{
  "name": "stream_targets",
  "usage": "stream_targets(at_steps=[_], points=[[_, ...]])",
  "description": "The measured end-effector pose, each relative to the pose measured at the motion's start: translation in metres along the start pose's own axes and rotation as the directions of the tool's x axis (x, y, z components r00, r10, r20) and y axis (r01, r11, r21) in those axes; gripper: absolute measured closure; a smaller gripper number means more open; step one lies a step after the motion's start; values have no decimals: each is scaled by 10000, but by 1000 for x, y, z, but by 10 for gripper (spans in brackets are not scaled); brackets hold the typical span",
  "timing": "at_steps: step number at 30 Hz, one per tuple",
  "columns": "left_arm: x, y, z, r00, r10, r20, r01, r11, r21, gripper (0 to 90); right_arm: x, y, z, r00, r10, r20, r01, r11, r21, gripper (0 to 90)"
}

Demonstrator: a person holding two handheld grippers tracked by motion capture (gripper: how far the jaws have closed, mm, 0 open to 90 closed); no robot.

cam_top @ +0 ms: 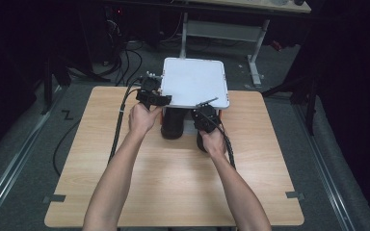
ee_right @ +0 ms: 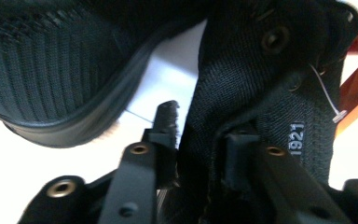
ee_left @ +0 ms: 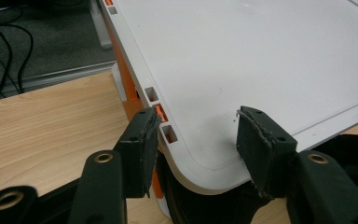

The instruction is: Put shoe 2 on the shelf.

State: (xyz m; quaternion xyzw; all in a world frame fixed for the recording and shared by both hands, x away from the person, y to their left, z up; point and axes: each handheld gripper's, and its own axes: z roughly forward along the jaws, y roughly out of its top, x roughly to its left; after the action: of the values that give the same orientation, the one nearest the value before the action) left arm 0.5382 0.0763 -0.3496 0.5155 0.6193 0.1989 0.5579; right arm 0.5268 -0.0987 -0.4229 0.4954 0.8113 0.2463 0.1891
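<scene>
Centrally, white-lidded orange box point(cam_top: 195, 82) on wooden table point(cam_top: 173, 178), left gripper point(ee_left: 198, 133) parted wide astride the lid's corner, right gripper point(ee_right: 200, 126) partly open around a black shoe's point(ee_right: 256, 84) fabric, second shoe point(ee_right: 60, 60) beside it

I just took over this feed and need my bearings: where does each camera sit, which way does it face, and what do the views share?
High view: above the person's side, facing forward and down on the wooden table; both forearms, left gripper, right gripper.
Left gripper view: along its jaws at the white rack's top shelf, jaws astride its corner.
Right gripper view: close on a black shoe, jaws either side of its fabric.
Shared: white shelf, shoes.
</scene>
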Motion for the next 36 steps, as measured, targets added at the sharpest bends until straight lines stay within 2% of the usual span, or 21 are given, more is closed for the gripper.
stream_targets(at_steps=[1, 2, 4, 8, 11, 12, 19, 24, 30, 34, 36], points=[[0, 0, 0, 10000, -1, -1, 1, 10000, -4, 486, 2, 0, -5, 9999, -117, -26, 116, 9995, -302, 598], [0, 0, 0, 10000, -1, -1, 1, 10000, -4, 486, 2, 0, -5, 9999, -117, -26, 116, 9995, -302, 598], [0, 0, 0, 10000, 3, -16, -3, 10000, -16, 486, 3, 0, -12, 9991, -418, 117, 423, 9980, -476, 514], [1, 0, 0, 10000, 45, 14, -45, 10000, -27, 485, 2, -3, -17, 9991, -379, -207, 367, 9977, -567, 488], [2, 1, 0, 9999, -119, 75, 119, 9999, -25, 485, -2, -7, -25, 9985, -391, -394, 355, 9954, -885, 470], [3, 1, -1, 9998, -147, 108, 147, 9999, -39, 485, -5, -9, -33, 9975, -374, -593, 304, 9929, -1149, 451], [4, 1, 0, 9996, -195, 193, 195, 9998, 12, 483, -10, -12, -51, 9948, -613, -818, 475, 9858, -1611, 423], [4, 1, -1, 9996, -199, 192, 199, 9998, -4, 483, -20, -20, -70, 9936, -697, -887, 505, 9779, -2030, 407], [4, 1, -1, 9996, -173, 205, 174, 9998, -31, 483, -33, -40, -93, 9923, -739, -994, 454, 9637, -2632, 407], [4, 1, -1, 9996, -173, 211, 174, 9998, -33, 483, -43, -64, -101, 9911, -625, -1178, 286, 9625, -2698, 401], [4, 1, -1, 9994, -284, 212, 284, 9996, -7, 483, -44, -68, -101, 9906, -626, -1218, 275, 9622, -2708, 400]])
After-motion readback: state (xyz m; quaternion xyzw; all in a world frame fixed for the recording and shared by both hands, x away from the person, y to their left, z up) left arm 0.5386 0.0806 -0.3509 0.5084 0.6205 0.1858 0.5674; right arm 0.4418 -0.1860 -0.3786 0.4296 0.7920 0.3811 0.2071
